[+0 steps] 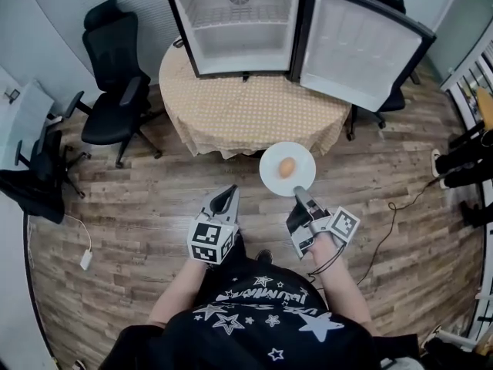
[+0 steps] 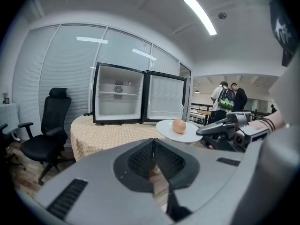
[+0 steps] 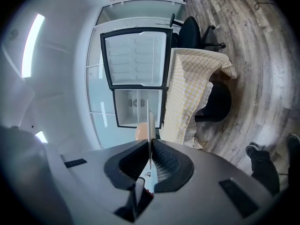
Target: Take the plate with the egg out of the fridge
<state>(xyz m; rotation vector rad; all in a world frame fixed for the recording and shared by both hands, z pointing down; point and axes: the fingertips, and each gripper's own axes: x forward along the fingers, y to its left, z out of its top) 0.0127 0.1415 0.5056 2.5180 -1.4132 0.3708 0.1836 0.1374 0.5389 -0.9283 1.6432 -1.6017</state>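
Observation:
A white plate (image 1: 273,175) with a brown egg (image 1: 286,167) on it hangs in the air in front of the table, outside the fridge. My right gripper (image 1: 300,195) is shut on the plate's near rim; in the right gripper view the plate (image 3: 149,121) shows edge-on between the jaws, with the egg (image 3: 141,131) to its left. My left gripper (image 1: 224,200) is shut and holds nothing, to the left of the plate. The left gripper view shows the plate (image 2: 183,134), the egg (image 2: 178,125) and the right gripper (image 2: 206,131). The small fridge (image 1: 235,29) stands with its door (image 1: 356,48) wide and its shelves bare.
The fridge rests on a round table with a yellow dotted cloth (image 1: 254,110). Black office chairs (image 1: 115,91) stand at the left and behind the door. Two people (image 2: 228,100) stand far off at the right. A cable (image 1: 389,230) lies on the wood floor.

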